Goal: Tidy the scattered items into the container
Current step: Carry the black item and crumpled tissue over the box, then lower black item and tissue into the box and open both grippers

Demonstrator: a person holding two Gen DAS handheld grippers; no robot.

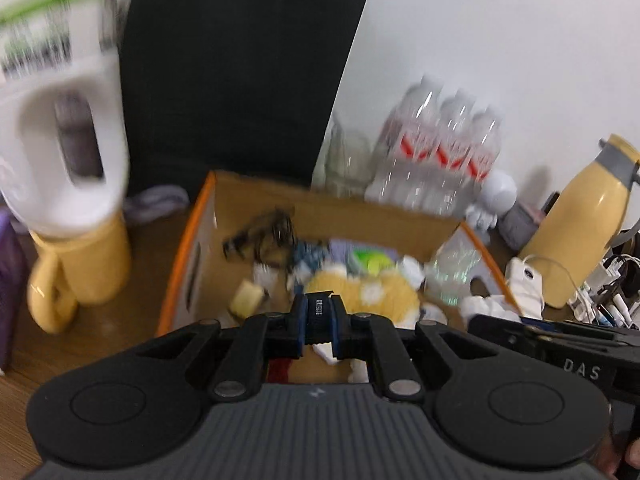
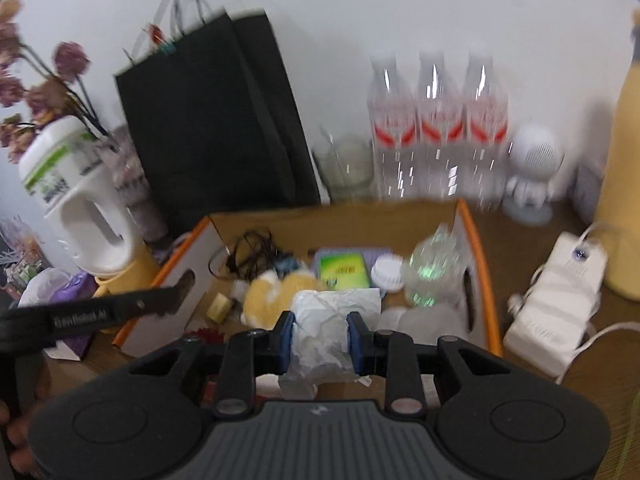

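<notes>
Left gripper (image 1: 318, 320) was clamped on a small flat black item (image 1: 319, 310), held above the near edge of the cardboard box (image 1: 182, 256). Right gripper (image 2: 321, 342) pinched a crumpled white paper (image 2: 328, 320) between its blue pads (image 2: 353, 340), also over the box's near side. Box sat on a wooden table (image 2: 592, 364) and already held a yellow plush toy (image 2: 276, 292), black cable (image 2: 252, 252), green packet (image 2: 344, 270) and clear crumpled bottle (image 2: 434, 272).

Both wrist views look forward and down along their claws, close above the box (image 1: 192, 240) (image 2: 476, 240) on the tabletop (image 1: 24, 344) (image 2: 600, 380). Both share the box, black bag (image 1: 240, 72) (image 2: 208, 120) and bottles (image 1: 444, 148) (image 2: 436, 120) in the upper frame.
</notes>
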